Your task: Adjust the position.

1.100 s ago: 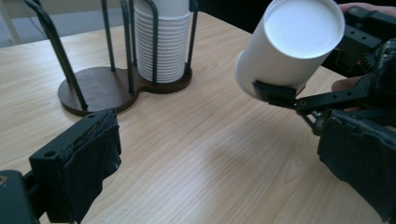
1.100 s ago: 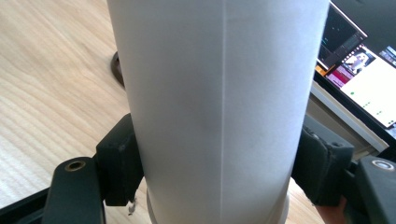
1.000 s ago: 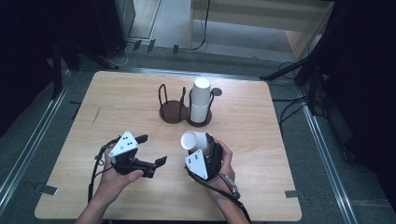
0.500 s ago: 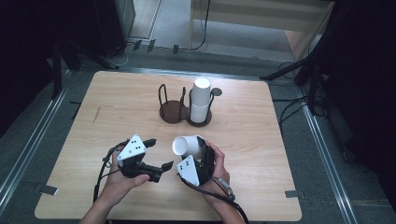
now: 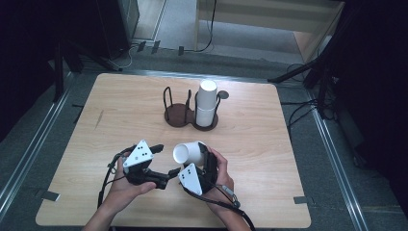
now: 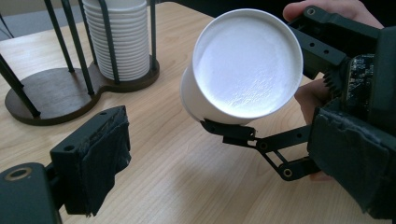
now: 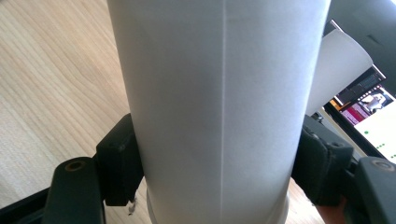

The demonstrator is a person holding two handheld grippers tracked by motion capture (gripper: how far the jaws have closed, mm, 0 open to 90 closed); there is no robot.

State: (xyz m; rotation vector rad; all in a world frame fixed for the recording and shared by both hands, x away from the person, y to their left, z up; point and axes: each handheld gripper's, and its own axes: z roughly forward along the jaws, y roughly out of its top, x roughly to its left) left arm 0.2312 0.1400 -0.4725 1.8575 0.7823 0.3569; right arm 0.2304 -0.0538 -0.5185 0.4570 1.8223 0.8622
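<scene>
Looks like a lab / recording rig, not a home or shop. Bare wooden table (image 5: 120, 115) standing alone on grey floor, metal rails (image 5: 29, 154) running along the floor at 9 and 3 o'clock of it. Black curtains (image 5: 43, 43) close off both sides. Loose cables (image 5: 303, 113) trail over the floor at 12 and 2 o'clock, black stand legs (image 5: 298, 72) at 1 o'clock. Tape marks (image 5: 49, 196) on the table's near corners at 7 and 5. A lit monitor (image 7: 369, 107) glows past the table edge in the right gripper view
</scene>
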